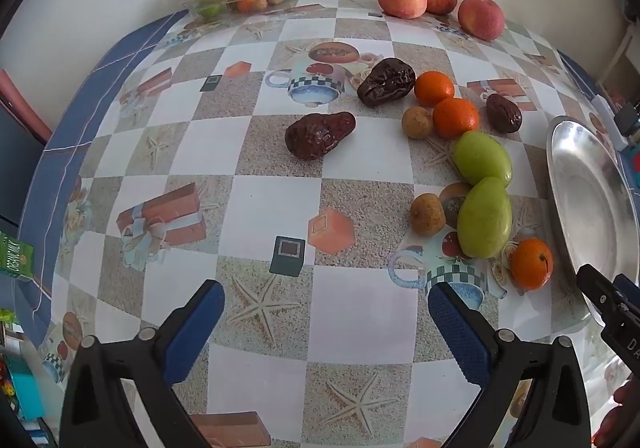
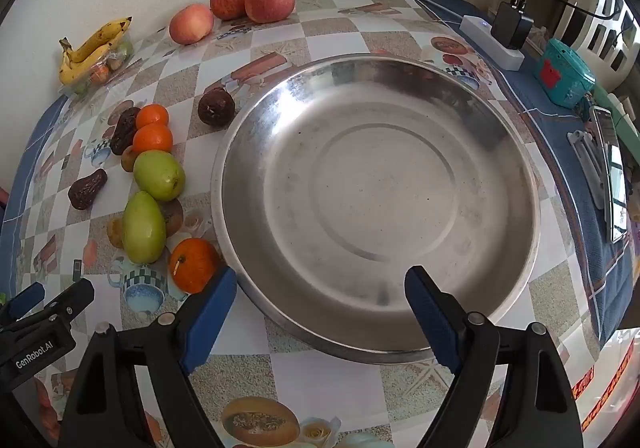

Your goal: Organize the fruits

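So the big steel pan [image 2: 380,200] sits bare on the table [image 1: 360,312], nothing in it yet, and all the fruit is still loose at about 9 o'clock from it.

Biggest worry: the two green mangoes [image 1: 485,217] lean on each other, so grabbing one could send the other rolling.

The oranges [image 1: 455,118] are round and smooth, and I'd guess they squirt out of the pads if pinched off-centre. The near orange [image 2: 194,265] sits right beside the pan rim, so a finger could clip the metal.

The little brown fruits [image 1: 427,214] are tucked against the mangoes and easy to knock.

Left claw [image 1: 326,312] is spread wide and holding nothing; right claw [image 2: 320,300] likewise, hovering over the pan's 6 o'clock edge.
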`<state>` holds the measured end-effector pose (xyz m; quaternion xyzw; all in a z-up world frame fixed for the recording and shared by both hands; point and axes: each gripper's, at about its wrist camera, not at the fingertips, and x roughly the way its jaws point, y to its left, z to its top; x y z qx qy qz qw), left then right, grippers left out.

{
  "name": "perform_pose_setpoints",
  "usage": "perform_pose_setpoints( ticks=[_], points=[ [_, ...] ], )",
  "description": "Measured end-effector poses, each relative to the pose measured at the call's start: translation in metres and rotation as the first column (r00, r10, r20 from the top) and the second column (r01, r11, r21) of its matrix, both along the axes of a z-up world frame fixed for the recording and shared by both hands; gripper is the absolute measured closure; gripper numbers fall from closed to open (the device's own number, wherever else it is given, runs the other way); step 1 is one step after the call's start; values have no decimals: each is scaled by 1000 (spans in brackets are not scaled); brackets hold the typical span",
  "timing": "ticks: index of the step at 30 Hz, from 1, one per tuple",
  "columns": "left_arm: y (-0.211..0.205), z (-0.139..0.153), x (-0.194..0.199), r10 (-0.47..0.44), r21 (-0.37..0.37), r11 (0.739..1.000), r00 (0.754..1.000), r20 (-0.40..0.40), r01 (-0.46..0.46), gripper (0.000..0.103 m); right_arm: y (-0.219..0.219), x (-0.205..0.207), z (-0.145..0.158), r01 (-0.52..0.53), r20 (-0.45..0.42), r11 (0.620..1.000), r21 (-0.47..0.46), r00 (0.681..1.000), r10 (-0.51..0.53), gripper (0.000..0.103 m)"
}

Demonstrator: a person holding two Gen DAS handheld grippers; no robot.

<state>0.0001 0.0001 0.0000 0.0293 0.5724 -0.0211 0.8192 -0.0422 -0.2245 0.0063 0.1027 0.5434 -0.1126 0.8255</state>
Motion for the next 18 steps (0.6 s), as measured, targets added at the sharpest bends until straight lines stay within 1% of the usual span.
perform_pose_setpoints(
  ticks=[10,13,16,18],
  points=[
    [-3,0,-4,5,-11,1000,1000,-2,-5,0,0,1,1,-1,3,1000,2,1000,1,16],
    [1,1,-1,8,-30,1000,1000,-1,-8,0,0,1,1,-3,5,1000,3,1000,3,16],
    [0,1,-1,8,-29,1000,1000,-2,-8,0,0,1,1,-3,5,1000,3,1000,3,16],
    [0,2,-1,4,-36,999,1000,9,-4,0,0,1,1,-2,5,1000,2,1000,2,16]
  ],
)
